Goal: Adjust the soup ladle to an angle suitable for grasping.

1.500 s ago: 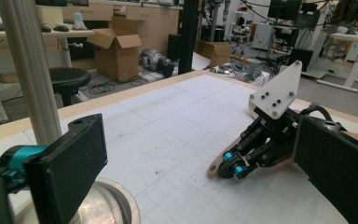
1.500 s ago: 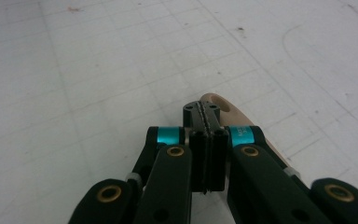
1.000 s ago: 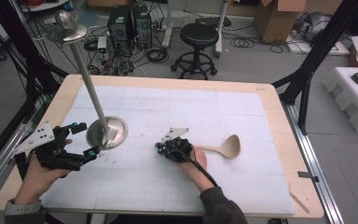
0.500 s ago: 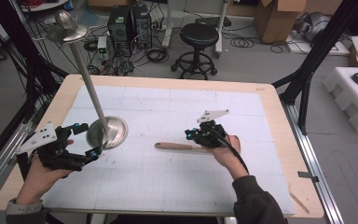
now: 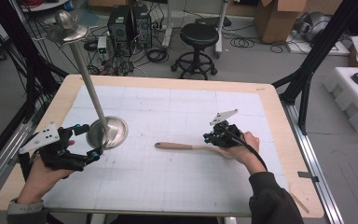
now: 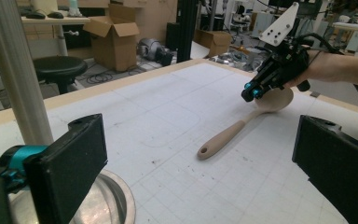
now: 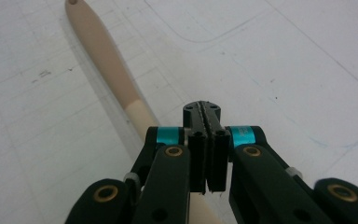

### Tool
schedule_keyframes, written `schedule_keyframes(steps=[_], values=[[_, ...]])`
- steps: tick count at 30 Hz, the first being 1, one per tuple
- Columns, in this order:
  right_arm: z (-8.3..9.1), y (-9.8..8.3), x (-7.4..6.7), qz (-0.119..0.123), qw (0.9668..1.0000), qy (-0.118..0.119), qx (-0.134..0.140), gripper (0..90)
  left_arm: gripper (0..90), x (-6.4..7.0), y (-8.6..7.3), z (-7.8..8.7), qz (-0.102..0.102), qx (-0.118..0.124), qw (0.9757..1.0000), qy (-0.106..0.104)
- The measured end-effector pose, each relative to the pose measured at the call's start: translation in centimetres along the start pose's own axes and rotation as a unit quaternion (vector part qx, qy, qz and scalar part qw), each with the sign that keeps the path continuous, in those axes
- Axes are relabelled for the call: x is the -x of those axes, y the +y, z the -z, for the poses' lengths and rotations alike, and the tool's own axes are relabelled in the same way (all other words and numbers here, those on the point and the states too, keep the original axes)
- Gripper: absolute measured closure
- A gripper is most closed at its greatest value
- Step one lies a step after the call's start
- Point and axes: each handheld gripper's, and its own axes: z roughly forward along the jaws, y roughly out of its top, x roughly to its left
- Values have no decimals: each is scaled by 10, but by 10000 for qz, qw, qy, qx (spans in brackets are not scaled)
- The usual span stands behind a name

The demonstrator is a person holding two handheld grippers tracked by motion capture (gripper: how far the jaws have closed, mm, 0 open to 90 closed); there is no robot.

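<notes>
The right tool (image 5: 213,136), clenched empty, sat over the wooden spoon (image 5: 186,146), nudging it; pushing toward nine o'clock suited. The left tool (image 5: 85,140) gaped beside the stand's base (image 5: 107,132).

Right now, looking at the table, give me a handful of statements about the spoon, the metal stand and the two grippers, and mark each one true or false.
1. The right gripper has its jaws shut, with nothing between them. True.
2. The wooden spoon hangs from the metal stand. False: it lies flat on the table mat.
3. The left gripper is open beside the stand's base. True.
4. The spoon's bowl points toward the stand. False: its handle end does.
5. The stand has toppled. False: it is upright.
</notes>
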Motion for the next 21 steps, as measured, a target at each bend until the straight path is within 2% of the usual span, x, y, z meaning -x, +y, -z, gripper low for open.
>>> schedule_keyframes(steps=[6, 11, 15, 20, 21], values=[[-8, -2, 2, -53, 9996, 40, -273, 897, 34, 1, 0, -1, -2, -11, 10000, -4], [-16, 0, -1, 71, 9983, -6, -573, 897, 34, 0, 0, 0, 2, 5, 10000, -1], [-23, 3, -4, 219, 9972, -32, -710, 898, 34, 0, 0, 1, -3, 16, 10000, -7], [-28, 4, -5, 309, 9951, -43, -938, 900, 34, 1, 0, 0, 5, 11, 10000, -9], [-28, 4, -5, 264, 9953, -31, -934, 900, 34, 1, 0, 0, 1, 3, 10000, -4]])
